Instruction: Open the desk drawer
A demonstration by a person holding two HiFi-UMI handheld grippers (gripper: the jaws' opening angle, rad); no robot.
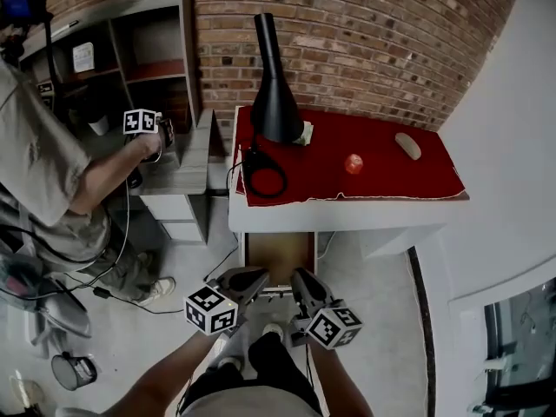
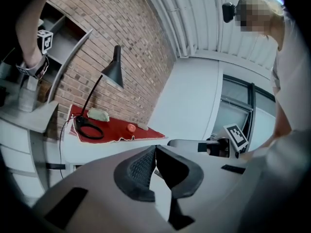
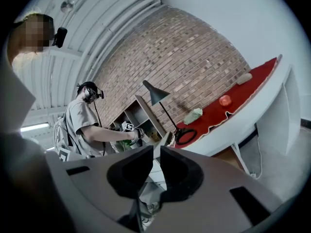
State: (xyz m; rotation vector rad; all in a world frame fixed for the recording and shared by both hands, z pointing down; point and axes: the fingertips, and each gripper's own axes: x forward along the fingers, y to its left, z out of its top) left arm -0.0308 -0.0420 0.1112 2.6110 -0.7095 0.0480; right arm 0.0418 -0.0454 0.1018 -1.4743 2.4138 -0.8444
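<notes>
Down in front of the worktop (image 1: pixel 347 216), both tools hang empty — left tool (image 1: pixel 256 276) tips pinched together, right tool (image 1: pixel 302 281) with just a narrow gap.

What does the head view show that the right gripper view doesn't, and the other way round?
Only the head view: the left gripper beside the right gripper, both low in front of the desk, and the wearer's legs. Only the right gripper view: its own jaws close up, slightly apart with nothing between them, and the ceiling. Both: the lamp, red cloth, red ball, cable and a second person at the shelf.
</notes>
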